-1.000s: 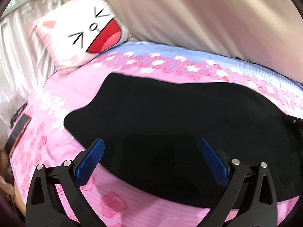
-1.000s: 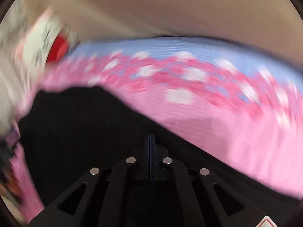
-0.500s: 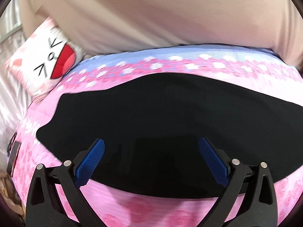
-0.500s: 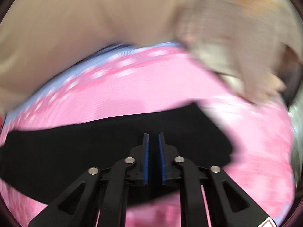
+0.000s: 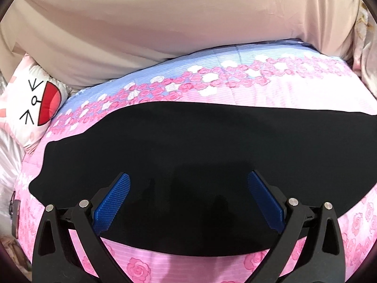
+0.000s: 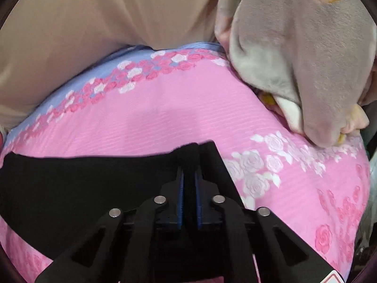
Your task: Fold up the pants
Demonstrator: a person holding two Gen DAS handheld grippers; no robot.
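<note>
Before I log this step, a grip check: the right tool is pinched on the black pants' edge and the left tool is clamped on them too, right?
Half right. The left tool is open above the black pants, gripping nothing, as the left wrist view shows. The right tool is pinched on their edge.

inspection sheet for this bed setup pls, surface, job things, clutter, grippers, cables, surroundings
surface: pink rose-print bedspread with a blue band along the far edge.
job's things: black pants spread flat across the bed; one end is lifted a little at the right hand-held gripper.
clutter: cartoon-face pillow at the far left; grey plush blanket heaped at the far right; a dark flat object at the left edge, too small to identify.
grippers: left hand-held gripper open above the pants, nothing between its jaws; right hand-held gripper pinching the pants' edge, jaws just closing.
cables: nothing seen.
surroundings: beige fabric behind the bed.
</note>
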